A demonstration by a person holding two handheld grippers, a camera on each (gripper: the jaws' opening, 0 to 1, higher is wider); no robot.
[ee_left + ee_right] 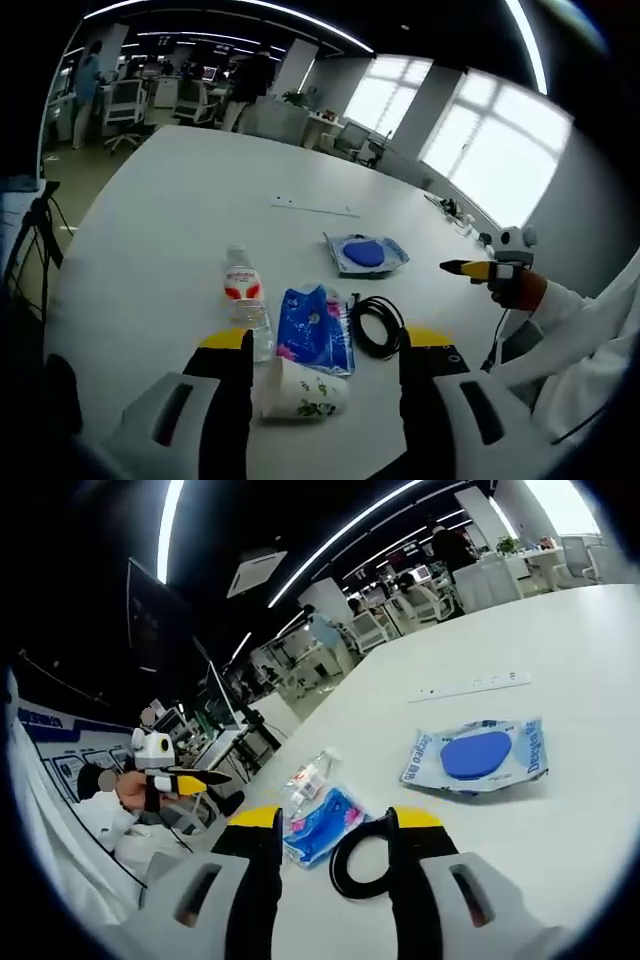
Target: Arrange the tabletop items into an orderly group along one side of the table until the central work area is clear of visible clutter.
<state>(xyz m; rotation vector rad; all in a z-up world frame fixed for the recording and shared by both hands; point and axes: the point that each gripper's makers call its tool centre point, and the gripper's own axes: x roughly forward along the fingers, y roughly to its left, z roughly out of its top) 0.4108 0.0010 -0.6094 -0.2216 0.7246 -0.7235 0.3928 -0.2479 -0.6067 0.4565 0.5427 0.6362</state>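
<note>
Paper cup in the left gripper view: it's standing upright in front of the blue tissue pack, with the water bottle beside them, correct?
Not quite. The paper cup is lying on its side, not upright; the left gripper view shows it tipped over between that gripper's open fingers. The rest holds: it sits in front of the blue tissue pack, with the water bottle beside them.

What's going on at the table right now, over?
Both tongs open, left, right. Paper cup lying between left jaws. Black cable between right jaws. Nothing gripped yet.
</note>
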